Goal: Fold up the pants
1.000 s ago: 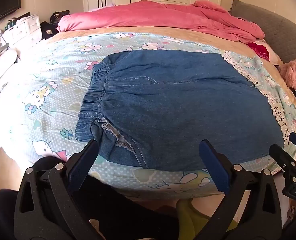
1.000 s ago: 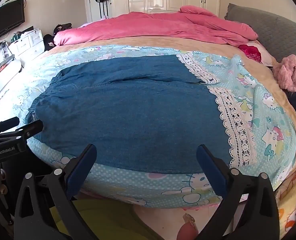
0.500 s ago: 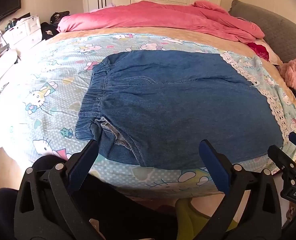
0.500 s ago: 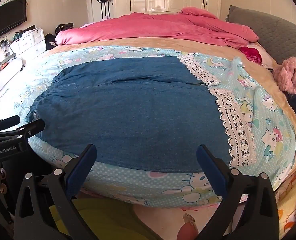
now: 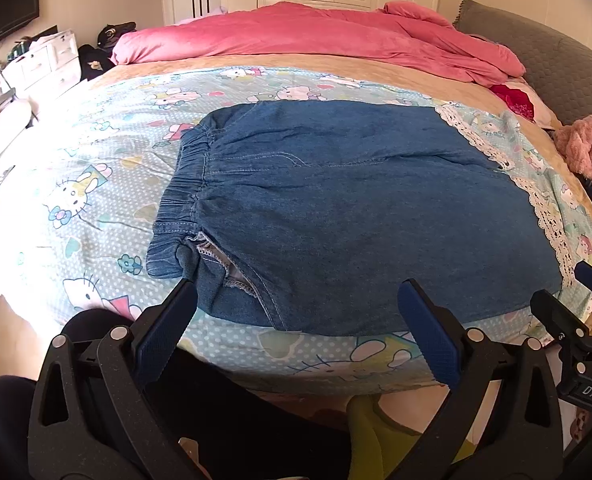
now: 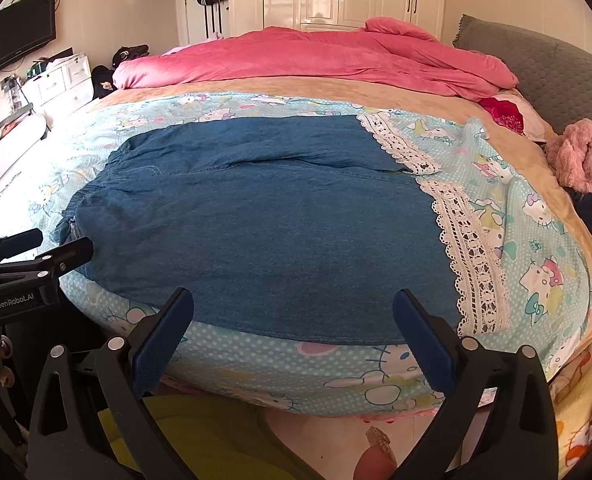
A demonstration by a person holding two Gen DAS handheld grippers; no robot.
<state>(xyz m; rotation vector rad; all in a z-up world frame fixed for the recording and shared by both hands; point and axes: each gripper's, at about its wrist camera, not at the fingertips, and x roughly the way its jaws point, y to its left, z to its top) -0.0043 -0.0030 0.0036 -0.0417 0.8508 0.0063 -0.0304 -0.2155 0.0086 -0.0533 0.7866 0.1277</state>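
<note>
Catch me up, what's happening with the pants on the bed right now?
A person holds a gripper in each hand at the near edge of the bed. The denim pants lie spread flat on the cartoon-print sheet, waistband to the left, lace-trimmed hems to the right. The left gripper and the right gripper are both open and hold nothing, poised just short of the pants' near edge. No fold looks started yet.
</note>
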